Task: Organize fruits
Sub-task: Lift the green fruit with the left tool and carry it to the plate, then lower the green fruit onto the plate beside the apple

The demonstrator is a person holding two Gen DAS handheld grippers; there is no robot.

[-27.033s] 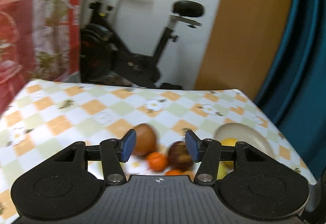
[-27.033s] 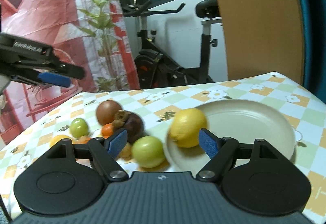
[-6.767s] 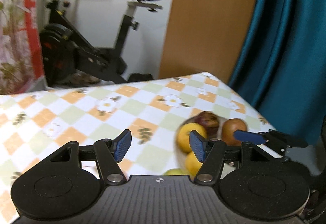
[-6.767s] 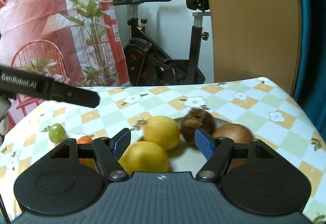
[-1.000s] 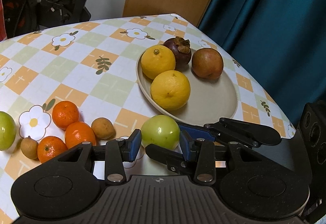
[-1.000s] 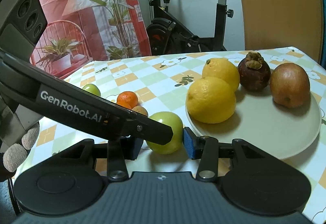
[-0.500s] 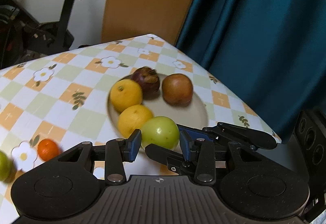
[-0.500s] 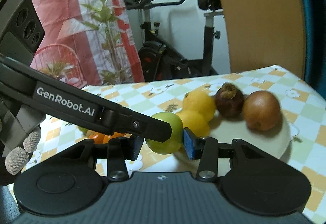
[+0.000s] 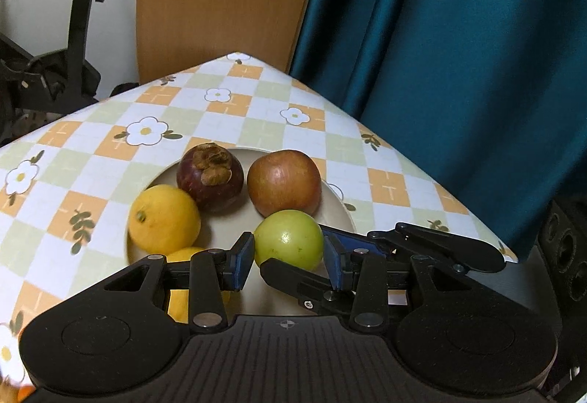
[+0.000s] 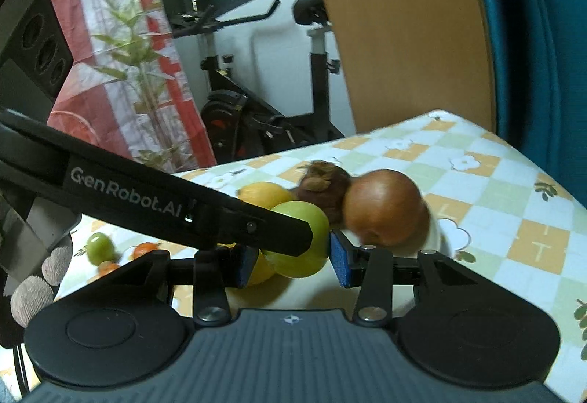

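Both tongs, left [image 9: 288, 261] and right [image 10: 291, 261], clench one green fruit [image 9: 288, 244] from crossing sides, presumably steadying it above the plate [image 9: 339, 199]'s 5 o'clock edge, just beside the apple [image 9: 283, 181]; the second lemon [image 9: 185, 256] is mostly hidden, and blur smears the right view.

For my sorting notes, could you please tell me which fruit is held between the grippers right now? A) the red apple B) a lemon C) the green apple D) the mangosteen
C: the green apple sits between both grippers' blue pads, above the plate.
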